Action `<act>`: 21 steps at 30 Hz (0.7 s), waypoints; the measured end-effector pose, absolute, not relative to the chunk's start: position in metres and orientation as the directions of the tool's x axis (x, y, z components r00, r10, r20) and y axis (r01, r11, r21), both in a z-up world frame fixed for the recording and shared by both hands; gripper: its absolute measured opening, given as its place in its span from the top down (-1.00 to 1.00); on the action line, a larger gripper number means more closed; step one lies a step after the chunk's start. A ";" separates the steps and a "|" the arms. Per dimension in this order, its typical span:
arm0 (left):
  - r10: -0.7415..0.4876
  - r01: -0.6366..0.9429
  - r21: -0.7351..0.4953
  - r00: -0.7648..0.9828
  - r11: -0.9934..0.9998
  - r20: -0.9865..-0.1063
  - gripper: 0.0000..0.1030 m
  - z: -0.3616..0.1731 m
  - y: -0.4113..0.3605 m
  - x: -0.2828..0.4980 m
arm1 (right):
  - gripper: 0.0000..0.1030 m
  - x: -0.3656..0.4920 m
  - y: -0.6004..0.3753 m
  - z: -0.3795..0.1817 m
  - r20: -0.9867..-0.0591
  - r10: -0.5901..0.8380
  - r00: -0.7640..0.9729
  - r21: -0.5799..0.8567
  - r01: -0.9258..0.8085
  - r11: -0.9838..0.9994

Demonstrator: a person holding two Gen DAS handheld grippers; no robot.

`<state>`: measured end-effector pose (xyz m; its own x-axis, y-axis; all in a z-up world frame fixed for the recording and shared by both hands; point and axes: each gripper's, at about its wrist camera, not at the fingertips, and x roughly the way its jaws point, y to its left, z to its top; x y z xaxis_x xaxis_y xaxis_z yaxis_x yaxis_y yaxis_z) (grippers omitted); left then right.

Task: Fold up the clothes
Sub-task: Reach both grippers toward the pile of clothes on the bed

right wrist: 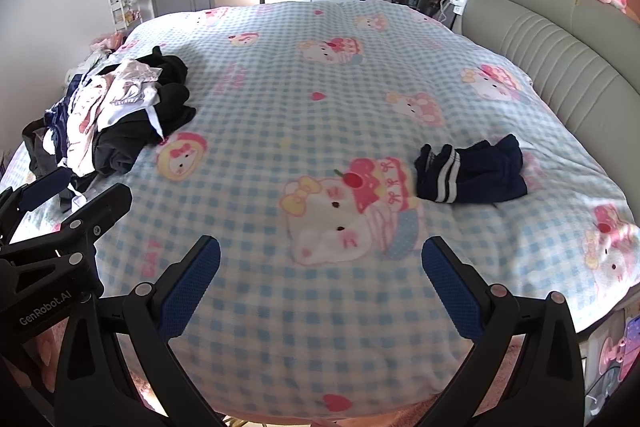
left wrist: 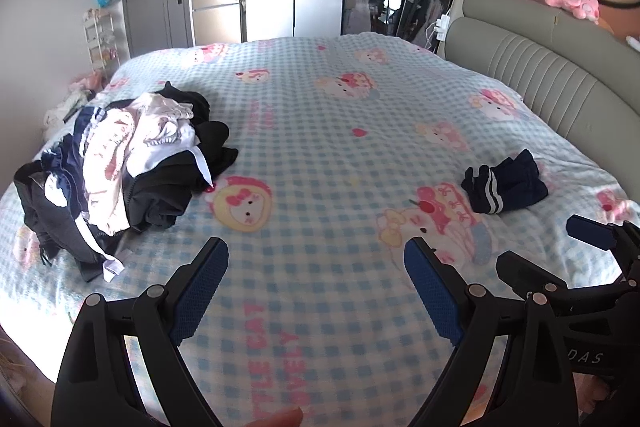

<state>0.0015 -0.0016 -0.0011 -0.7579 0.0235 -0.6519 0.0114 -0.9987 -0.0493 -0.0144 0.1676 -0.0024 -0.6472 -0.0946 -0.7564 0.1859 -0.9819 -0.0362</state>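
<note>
Just 2 tongs — left point(left wrist: 316, 255) & right point(right wrist: 320, 255), both wide open, empty; 1 clothes pile point(left wrist: 120, 163), 1 folded navy garment point(right wrist: 472, 171).

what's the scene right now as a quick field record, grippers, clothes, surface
surface: bed with blue checked cartoon-cat blanket
unfolded pile: heap of clothes on the bed's left side
folded item: navy garment with white stripes on the right side, apart from the heap
left gripper: open, holding nothing
right gripper: open, holding nothing
headboard: grey padded, at right

Fleecy cloth blanket point(right wrist: 320, 99); padded matt headboard point(right wrist: 552, 39).
</note>
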 end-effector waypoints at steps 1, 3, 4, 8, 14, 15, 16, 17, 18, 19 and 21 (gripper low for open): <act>0.051 0.000 -0.077 -0.755 -0.997 -0.654 -0.78 -0.002 -0.003 0.002 | -0.98 -0.017 0.162 -0.006 -0.762 -0.111 -0.638 -0.026 0.202 -0.979; 0.127 -0.001 -0.187 -0.740 -0.982 -0.660 -0.78 -0.009 -0.017 0.007 | -0.98 -0.021 0.150 -0.014 -0.772 -0.144 -0.619 -0.006 0.233 -0.972; 0.145 0.010 -0.223 -0.730 -0.975 -0.668 -0.78 -0.014 -0.027 0.009 | -0.98 -0.023 0.144 -0.017 -0.777 -0.160 -0.608 0.005 0.249 -0.969; 0.104 0.089 -0.229 -0.697 -0.969 -0.709 -0.78 -0.040 -0.058 0.011 | -0.98 -0.032 0.120 -0.032 -0.794 -0.224 -0.565 0.048 0.309 -0.950; 0.022 0.204 -0.232 -0.704 -0.951 -0.710 -0.77 -0.048 -0.123 0.013 | -0.98 -0.053 0.072 -0.053 -0.818 -0.299 -0.492 0.099 0.391 -0.915; 0.002 0.225 -0.226 -0.704 -0.948 -0.710 -0.77 -0.048 -0.135 0.012 | -0.98 -0.062 0.056 -0.055 -0.821 -0.318 -0.475 0.110 0.414 -0.903; -0.020 0.239 -0.218 -0.716 -0.946 -0.698 -0.75 -0.046 -0.148 0.010 | -0.98 -0.070 0.039 -0.054 -0.817 -0.339 -0.466 0.118 0.440 -0.890; -0.050 0.254 -0.201 -0.729 -0.946 -0.683 -0.74 -0.042 -0.162 0.007 | -0.98 -0.078 0.022 -0.050 -0.808 -0.355 -0.470 0.115 0.464 -0.878; -0.086 0.273 -0.179 -0.736 -0.945 -0.671 -0.70 -0.038 -0.175 0.003 | -0.98 -0.086 0.005 -0.046 -0.797 -0.370 -0.477 0.109 0.489 -0.866; -0.124 0.296 -0.155 -0.739 -0.942 -0.663 -0.65 -0.035 -0.188 -0.002 | -0.97 -0.094 -0.012 -0.041 -0.786 -0.385 -0.484 0.102 0.512 -0.853; -0.190 0.350 -0.121 -0.730 -0.929 -0.656 -0.49 -0.032 -0.219 -0.016 | -0.90 -0.107 -0.043 -0.032 -0.770 -0.403 -0.494 0.085 0.547 -0.833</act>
<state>-0.0161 -0.2186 -0.0315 -0.7304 -0.1897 -0.6562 0.3502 -0.9288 -0.1213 -0.1068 -0.0431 -0.0325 -0.4938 -0.4035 -0.7703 0.5473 -0.8326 0.0852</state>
